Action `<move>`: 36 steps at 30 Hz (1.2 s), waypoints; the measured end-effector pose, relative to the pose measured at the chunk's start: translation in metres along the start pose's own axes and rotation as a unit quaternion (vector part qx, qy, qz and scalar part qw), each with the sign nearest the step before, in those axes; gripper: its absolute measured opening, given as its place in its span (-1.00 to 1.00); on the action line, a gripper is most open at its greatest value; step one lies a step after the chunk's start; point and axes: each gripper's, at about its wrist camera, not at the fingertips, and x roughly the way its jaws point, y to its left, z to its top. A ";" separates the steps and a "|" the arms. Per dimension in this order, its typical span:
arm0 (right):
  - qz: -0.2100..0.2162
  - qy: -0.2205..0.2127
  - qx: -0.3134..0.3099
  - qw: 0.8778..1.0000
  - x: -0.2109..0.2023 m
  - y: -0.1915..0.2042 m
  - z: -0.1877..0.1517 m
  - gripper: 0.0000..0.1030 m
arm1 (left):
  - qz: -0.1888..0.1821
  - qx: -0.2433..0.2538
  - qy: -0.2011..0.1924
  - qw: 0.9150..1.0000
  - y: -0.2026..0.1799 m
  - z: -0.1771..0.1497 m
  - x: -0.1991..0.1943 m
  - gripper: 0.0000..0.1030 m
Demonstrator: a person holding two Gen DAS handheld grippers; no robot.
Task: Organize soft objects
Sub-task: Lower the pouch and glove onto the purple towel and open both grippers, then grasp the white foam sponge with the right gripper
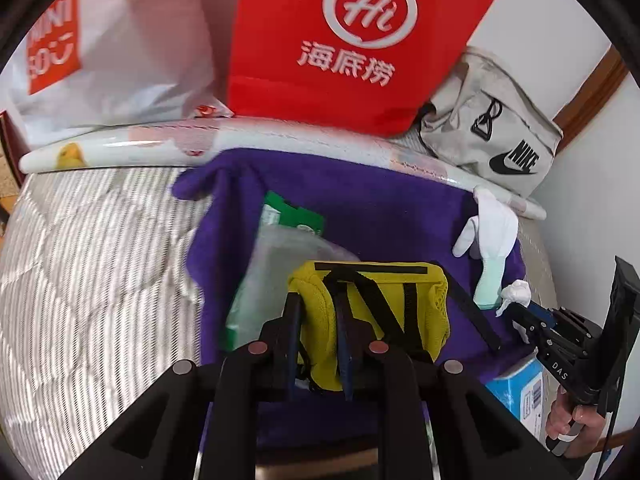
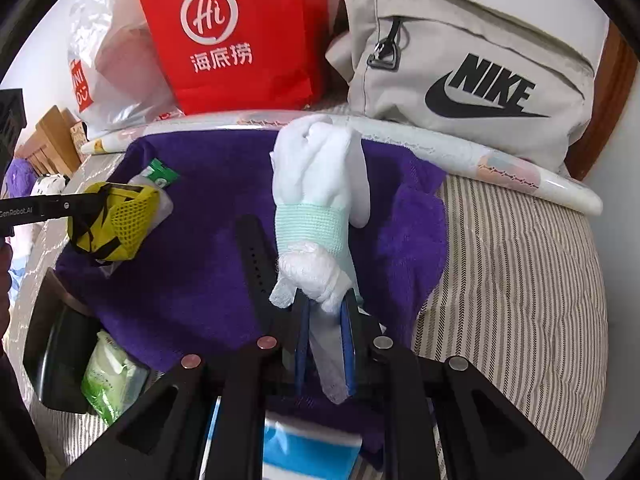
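Observation:
My left gripper point(image 1: 318, 320) is shut on a yellow mesh pouch with black straps point(image 1: 376, 304) and holds it above a purple towel point(image 1: 360, 200). The pouch also shows in the right wrist view point(image 2: 120, 220). My right gripper point(image 2: 326, 316) is shut on a white glove with a mint cuff point(image 2: 320, 184), lifted over the towel point(image 2: 192, 272). The glove also shows in the left wrist view point(image 1: 494, 232), with the right gripper point(image 1: 524, 316) under it. A clear packet with a green label point(image 1: 276, 248) lies on the towel.
A red bag point(image 1: 352, 40), a white plastic bag point(image 1: 120, 52) and a beige Nike bag point(image 2: 472, 72) stand at the back behind a rolled white mat point(image 2: 480, 156). A striped mattress point(image 2: 520, 272) lies around the towel. A blue box point(image 2: 308, 452) and a green wipes pack point(image 2: 108, 376) sit near.

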 end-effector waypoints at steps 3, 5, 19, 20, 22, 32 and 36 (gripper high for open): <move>0.005 0.015 0.001 1.000 0.008 -0.001 0.000 -0.67 | 0.004 0.006 0.017 1.000 -0.004 -0.001 0.014 -0.66; 0.003 0.018 0.000 1.000 0.011 -0.002 -0.001 -0.66 | 0.008 0.010 0.027 1.000 -0.005 -0.003 0.021 -0.65; 0.007 0.003 -0.011 1.000 -0.006 0.004 -0.002 0.14 | 0.043 0.030 -0.008 0.999 -0.003 -0.011 -0.014 0.09; 0.010 -0.001 -0.009 1.000 -0.012 0.005 -0.003 0.14 | 0.042 0.030 -0.011 0.999 -0.003 -0.015 -0.020 0.09; 0.015 -0.014 -0.005 1.000 -0.028 0.007 -0.008 0.14 | 0.040 0.038 -0.014 0.998 -0.006 -0.023 -0.031 0.09; 0.045 -0.048 -0.013 0.998 -0.096 0.043 -0.058 0.14 | 0.042 0.103 -0.034 0.993 -0.041 -0.084 -0.080 0.09; 0.059 -0.036 -0.043 0.997 -0.107 0.071 -0.087 0.14 | 0.051 0.106 -0.045 0.992 -0.041 -0.108 -0.098 0.09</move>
